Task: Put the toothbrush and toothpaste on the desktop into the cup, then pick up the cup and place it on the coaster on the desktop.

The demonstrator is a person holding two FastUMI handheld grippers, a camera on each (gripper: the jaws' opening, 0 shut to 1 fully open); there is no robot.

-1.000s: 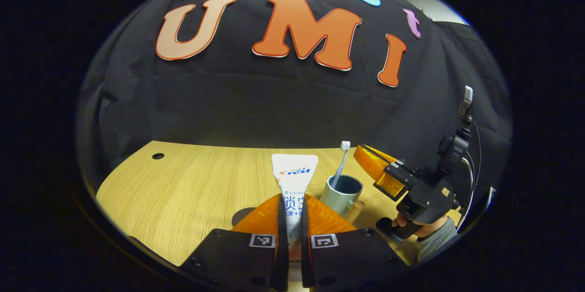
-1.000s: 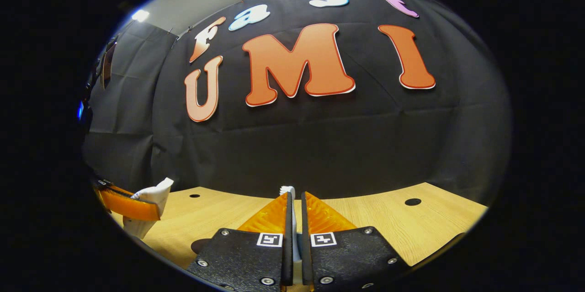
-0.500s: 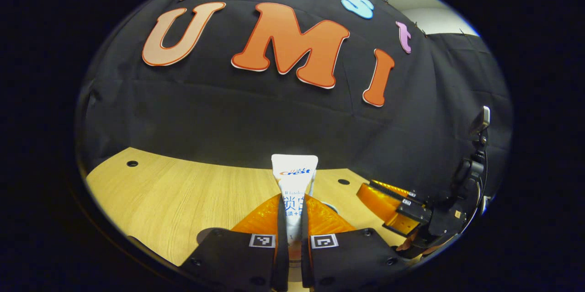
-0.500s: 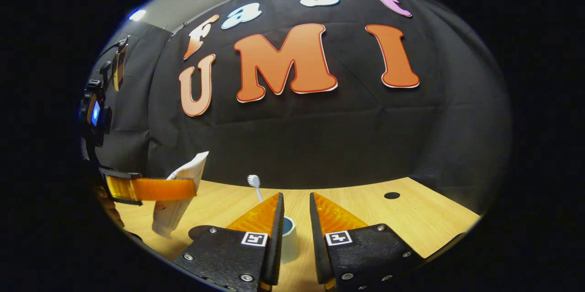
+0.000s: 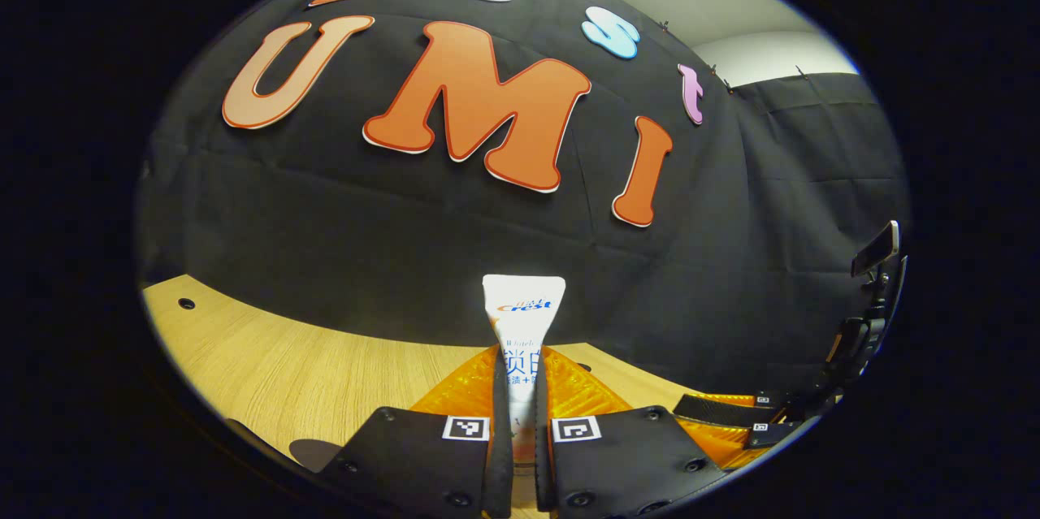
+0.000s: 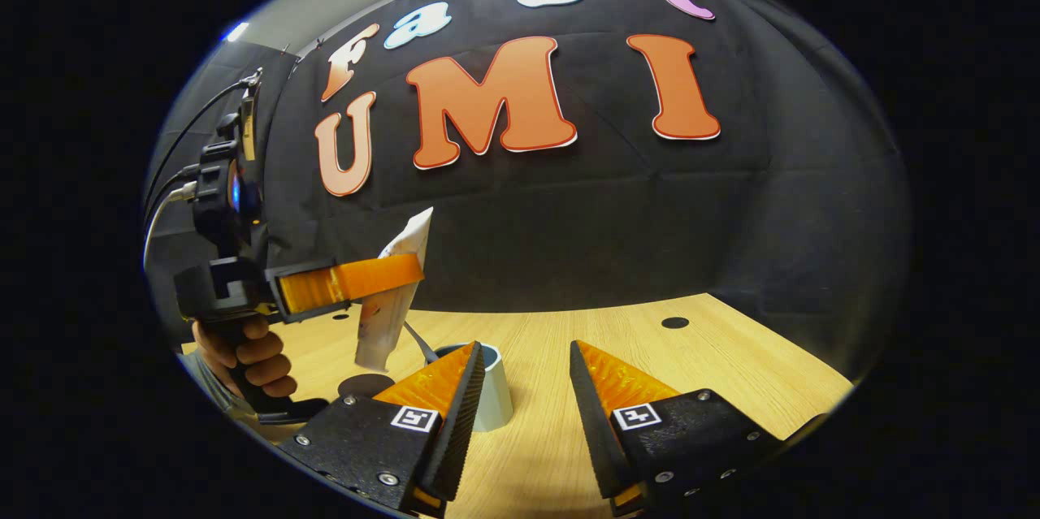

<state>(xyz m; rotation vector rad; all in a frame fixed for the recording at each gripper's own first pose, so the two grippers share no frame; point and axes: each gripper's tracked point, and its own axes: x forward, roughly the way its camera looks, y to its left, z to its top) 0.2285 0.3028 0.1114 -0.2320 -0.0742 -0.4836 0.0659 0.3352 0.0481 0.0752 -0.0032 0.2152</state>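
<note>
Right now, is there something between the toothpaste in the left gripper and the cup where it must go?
Nothing visible blocks it. In the right gripper view the toothpaste, clamped by the left gripper, hangs beside and above the cup. The open right gripper is nearer the camera.

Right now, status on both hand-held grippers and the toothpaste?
Left hand-held gripper shut on toothpaste, held above the cup. Right hand-held gripper open, empty. Toothbrush handle in cup. Nothing in the way.

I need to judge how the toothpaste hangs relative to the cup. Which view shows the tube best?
The right gripper view: the toothpaste shows side-on, clamped in the left hand-held gripper beside the cup. The left gripper view shows the tube's upper end between its own fingers.
</note>
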